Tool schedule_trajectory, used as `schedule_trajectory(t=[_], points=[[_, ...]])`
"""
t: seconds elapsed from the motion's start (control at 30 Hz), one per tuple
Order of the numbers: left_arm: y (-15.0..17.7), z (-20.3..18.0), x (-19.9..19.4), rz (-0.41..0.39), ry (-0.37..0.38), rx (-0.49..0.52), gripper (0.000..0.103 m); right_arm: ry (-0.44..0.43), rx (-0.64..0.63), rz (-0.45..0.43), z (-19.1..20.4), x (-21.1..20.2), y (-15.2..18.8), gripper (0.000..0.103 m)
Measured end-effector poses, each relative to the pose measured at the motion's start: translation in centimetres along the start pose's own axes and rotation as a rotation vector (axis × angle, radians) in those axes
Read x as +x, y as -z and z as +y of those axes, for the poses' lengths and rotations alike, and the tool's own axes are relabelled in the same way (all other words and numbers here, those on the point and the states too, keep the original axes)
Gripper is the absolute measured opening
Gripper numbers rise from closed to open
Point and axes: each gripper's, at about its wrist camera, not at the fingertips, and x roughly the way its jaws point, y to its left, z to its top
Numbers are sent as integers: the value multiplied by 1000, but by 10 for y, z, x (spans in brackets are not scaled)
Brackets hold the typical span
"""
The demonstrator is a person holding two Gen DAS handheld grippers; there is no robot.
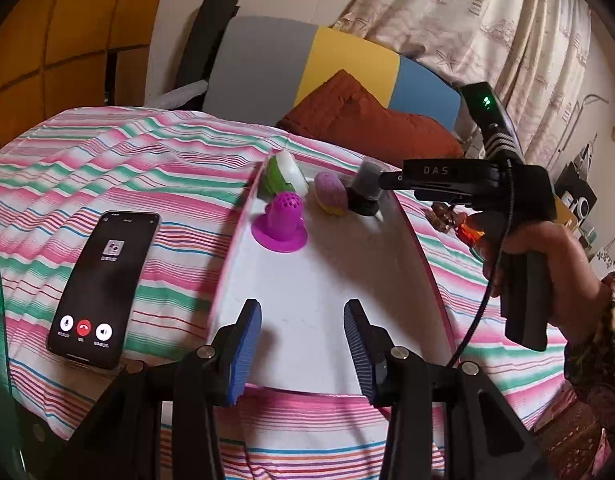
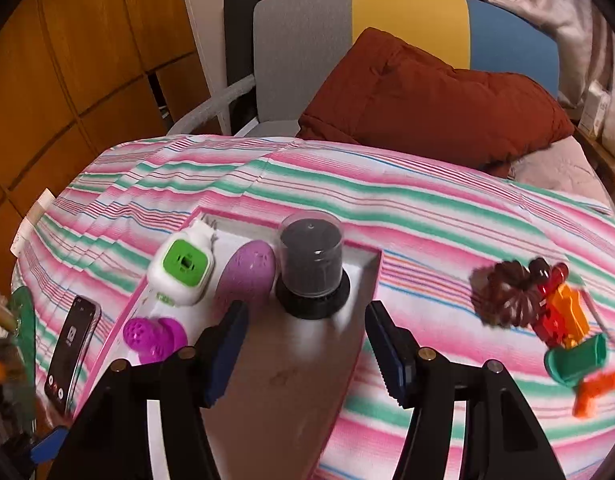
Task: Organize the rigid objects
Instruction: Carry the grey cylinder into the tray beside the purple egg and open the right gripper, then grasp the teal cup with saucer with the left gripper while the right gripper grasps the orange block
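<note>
**Four rigid pieces sit in the tray; the loose toys lie outside it on the striped cloth.**

Left wrist view: the left gripper (image 1: 302, 344) is held apart and empty over the near end of the white tray (image 1: 387, 360); at the tray's far end the magenta cap (image 1: 281, 220), green-and-white block (image 1: 285, 172) and purple egg (image 1: 331, 196) are grouped. Right wrist view: the right gripper (image 2: 303, 354) is seen apart, empty, just before the black canister (image 2: 312, 268) at the tray's far end. Its clear dome is judged light, stiff and slippery, so the wide base is the better hold. Right of the tray, well apart, lies the toy pile (image 2: 547, 312), likely light, hard and awkward.
</note>
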Motion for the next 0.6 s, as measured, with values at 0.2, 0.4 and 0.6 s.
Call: schedule_trajectory(t=[0.2,0.4,0.6], points=[[3,-8,0,19,46,13,43,5,26,-16,-11,-24,24,64],[6,-17,-1,22,54,25,43,57,50,9,-38,-36,50,64],[11,-33,2,42,68,70,43,103,98,24,-73,-46,80,64]])
